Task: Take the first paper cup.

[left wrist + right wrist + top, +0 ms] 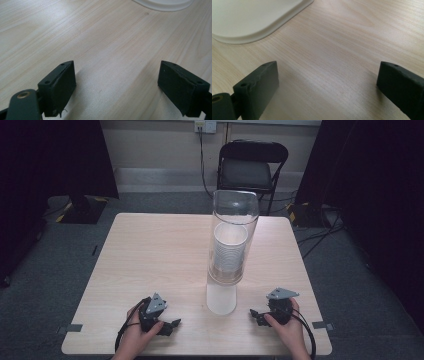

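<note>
Both grippers, left gripper (172, 324) and right gripper (253, 313), rest low on desk (150, 250), fingers (58, 87) spread wide, empty. Cup stack (229, 251) stands inside clear tube (233, 237) on white base (221, 297), between them. I judge step: pre-approach. Next: I close in on tube from both sides.

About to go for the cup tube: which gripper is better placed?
Near even, slightly the left gripper: open, its jaws point toward the tube's white base. The right gripper, also open, mirrors it.
</note>
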Motion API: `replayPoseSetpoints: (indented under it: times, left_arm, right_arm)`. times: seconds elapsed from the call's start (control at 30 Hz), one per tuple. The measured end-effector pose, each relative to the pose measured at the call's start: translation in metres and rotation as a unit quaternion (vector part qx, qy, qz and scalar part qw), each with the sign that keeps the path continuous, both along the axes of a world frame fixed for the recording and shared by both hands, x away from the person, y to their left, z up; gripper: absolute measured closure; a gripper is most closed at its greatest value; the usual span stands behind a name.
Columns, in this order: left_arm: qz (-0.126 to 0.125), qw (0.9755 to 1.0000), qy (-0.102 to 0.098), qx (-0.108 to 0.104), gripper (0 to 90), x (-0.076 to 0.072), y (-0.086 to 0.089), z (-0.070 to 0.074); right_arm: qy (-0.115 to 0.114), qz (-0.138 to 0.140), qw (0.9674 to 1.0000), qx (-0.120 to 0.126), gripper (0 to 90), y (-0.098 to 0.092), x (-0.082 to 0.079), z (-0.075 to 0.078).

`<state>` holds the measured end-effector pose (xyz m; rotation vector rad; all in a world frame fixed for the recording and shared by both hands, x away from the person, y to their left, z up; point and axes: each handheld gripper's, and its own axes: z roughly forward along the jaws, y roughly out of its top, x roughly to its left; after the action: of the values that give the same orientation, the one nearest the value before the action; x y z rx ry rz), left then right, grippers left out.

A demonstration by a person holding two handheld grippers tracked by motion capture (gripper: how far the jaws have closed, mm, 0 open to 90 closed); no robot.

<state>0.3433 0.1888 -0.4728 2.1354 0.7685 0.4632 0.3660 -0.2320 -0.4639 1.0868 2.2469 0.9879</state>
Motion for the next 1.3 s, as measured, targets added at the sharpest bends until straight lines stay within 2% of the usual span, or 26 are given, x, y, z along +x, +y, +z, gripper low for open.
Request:
replayPoseSetpoints:
  times: [0.37, 0.57, 0.63, 0.67, 0.83, 0.9, 1.0, 1.03, 1.07, 1.23, 1.3]
  left_arm:
    - [0.000, 1.0000, 0.000, -0.001, 14.3, 0.000, 0.000, 0.000]
    - [-0.001, 1.0000, 0.001, 0.000, 14.3, 0.000, 0.000, 0.000]
    - [-0.001, 1.0000, 0.001, 0.000, 14.3, 0.000, 0.000, 0.000]
    - [-0.001, 1.0000, 0.001, 0.000, 14.3, 0.000, 0.000, 0.000]
    - [-0.002, 1.0000, 0.002, -0.001, 14.1, 0.000, 0.000, 0.000]
    - [-0.002, 1.0000, 0.002, -0.001, 14.0, 0.000, 0.000, 0.000]
    - [-0.002, 1.0000, 0.002, -0.001, 14.1, 0.000, 0.000, 0.000]
    - [-0.002, 1.0000, 0.002, -0.001, 14.0, 0.000, 0.000, 0.000]
    - [-0.002, 1.0000, 0.002, -0.001, 14.0, 0.000, 0.000, 0.000]
    - [-0.002, 1.0000, 0.002, -0.001, 14.0, 0.000, 0.000, 0.000]
    - [-0.002, 1.0000, 0.002, 0.000, 14.1, 0.000, 0.000, 0.000]
  right_arm:
    - [0.000, 0.000, 1.0000, -0.001, 3.4, 0.000, 0.000, 0.000]
    - [-0.003, -0.014, 0.9999, 0.000, 4.0, 0.005, -0.003, 0.000]
    - [-0.006, -0.010, 0.9999, 0.000, 6.5, 0.005, -0.003, 0.000]
    - [-0.012, 0.000, 0.9999, 0.004, 18.1, 0.009, -0.005, 0.002]
    - [-0.009, 0.017, 0.9998, 0.006, 16.1, 0.018, -0.006, 0.006]
    - [-0.026, 0.032, 0.9990, 0.016, 14.8, 0.027, -0.007, 0.016]
    - [-0.033, 0.043, 0.9967, 0.060, 14.2, 0.036, -0.008, 0.023]
    - [-0.033, 0.043, 0.9967, 0.060, 14.2, 0.036, -0.008, 0.023]
    - [-0.037, 0.051, 0.9954, 0.072, 14.2, 0.042, -0.007, 0.027]
    - [-0.048, 0.070, 0.9933, 0.078, 14.5, 0.057, -0.006, 0.033]
    - [-0.064, 0.076, 0.9917, 0.082, 15.2, 0.068, -0.004, 0.036]
